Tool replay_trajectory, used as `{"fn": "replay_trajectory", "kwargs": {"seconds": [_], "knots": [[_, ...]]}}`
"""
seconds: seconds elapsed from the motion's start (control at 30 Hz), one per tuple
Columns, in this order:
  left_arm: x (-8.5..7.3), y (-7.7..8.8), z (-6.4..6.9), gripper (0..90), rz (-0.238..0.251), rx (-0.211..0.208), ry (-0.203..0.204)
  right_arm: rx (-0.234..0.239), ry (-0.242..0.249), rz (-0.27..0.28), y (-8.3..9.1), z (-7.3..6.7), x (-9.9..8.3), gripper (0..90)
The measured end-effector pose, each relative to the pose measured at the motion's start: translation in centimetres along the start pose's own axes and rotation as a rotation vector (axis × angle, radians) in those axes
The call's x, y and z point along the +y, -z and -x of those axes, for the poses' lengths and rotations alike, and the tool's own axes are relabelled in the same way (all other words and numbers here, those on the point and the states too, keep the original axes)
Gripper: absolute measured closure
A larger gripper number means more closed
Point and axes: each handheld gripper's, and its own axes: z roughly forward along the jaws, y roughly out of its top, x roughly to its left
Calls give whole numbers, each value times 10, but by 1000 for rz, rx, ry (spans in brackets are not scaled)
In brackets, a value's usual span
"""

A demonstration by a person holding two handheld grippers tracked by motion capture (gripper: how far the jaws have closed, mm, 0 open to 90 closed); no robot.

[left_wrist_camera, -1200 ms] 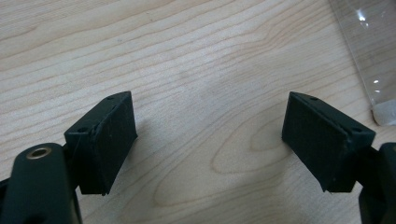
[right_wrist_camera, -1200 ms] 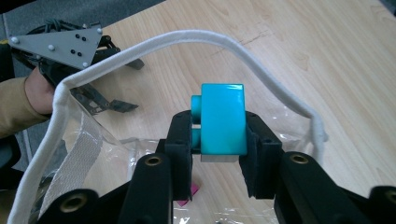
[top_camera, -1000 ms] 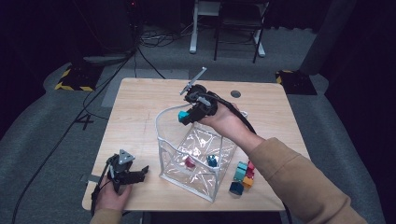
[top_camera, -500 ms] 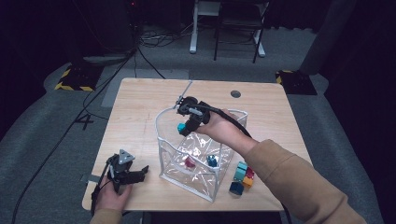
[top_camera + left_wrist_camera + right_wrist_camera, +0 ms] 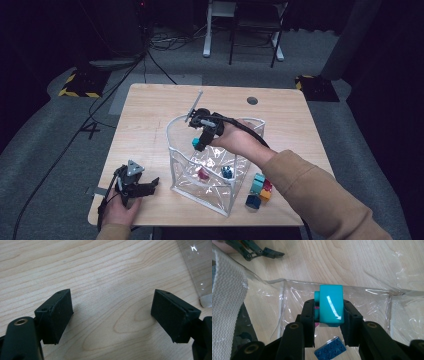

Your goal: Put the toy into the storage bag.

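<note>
Standing on grey carpet in a dark room, light wooden table [image 5: 150, 115] with a round cable hole near its far right corner; black cables on the floor beyond, yellow-and-black striped pads at both far sides. Clear plastic bag [image 5: 175, 150] with white rim upright at table centre, holding a red block [image 5: 203, 174] and a blue block [image 5: 227, 171]. Small heap of coloured blocks [image 5: 260, 190] just beside the bag's right near corner. Right gripper [image 5: 199, 146] reaching over the bag's mouth, angled downward, forearm stretched across from the lower right, jaws clamped on a teal block [image 5: 331, 304] inside the rim. Left gripper [image 5: 150, 184] resting at the near left edge, jaws spread wide over bare wood, nothing between them.
</note>
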Motion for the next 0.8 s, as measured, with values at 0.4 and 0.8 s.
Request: {"fn": "replay_trajectory", "kwargs": {"seconds": [0.4,0.8], "knots": [[0,0,0,181,-2,-1,0,39,-6,135,21,-1,-12,483],[0,0,0,181,-1,-1,2,40,-9,355,74,-9,-54,492]]}}
